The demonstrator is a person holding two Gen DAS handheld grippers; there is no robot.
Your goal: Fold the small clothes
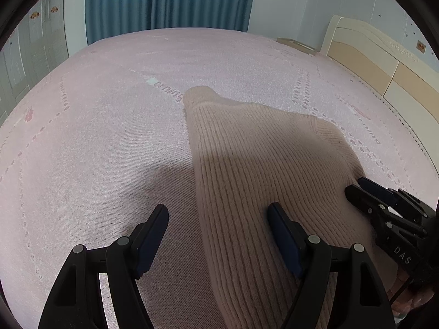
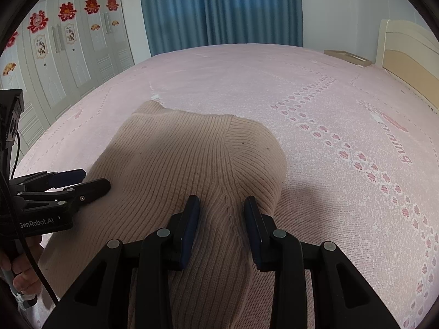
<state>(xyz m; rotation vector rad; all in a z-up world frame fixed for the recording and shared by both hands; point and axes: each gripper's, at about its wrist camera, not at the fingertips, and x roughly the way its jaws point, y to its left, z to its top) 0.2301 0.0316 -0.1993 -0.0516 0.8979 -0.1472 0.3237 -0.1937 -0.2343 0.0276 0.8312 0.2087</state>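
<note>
Left gripper (image 1: 218,237) at frame bottom: jaws wide apart, holding nothing, straddling left edge of sweater (image 1: 263,170) lying mid-frame on bed (image 1: 96,126).

Right gripper (image 2: 222,229): jaws part open around raised knit ridge, not clamped.

Judged step: pinching fabric for fold. Next: close, lift, carry over.

Hidden: sweater's near end cut off; sleeves not distinguishable.

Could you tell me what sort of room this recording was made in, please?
Most likely a home bedroom. A beige knit sweater lies on a wide bed with a pink patterned cover and a cream headboard; behind it hang blue curtains beside white wardrobe doors with red paper decorations.
</note>
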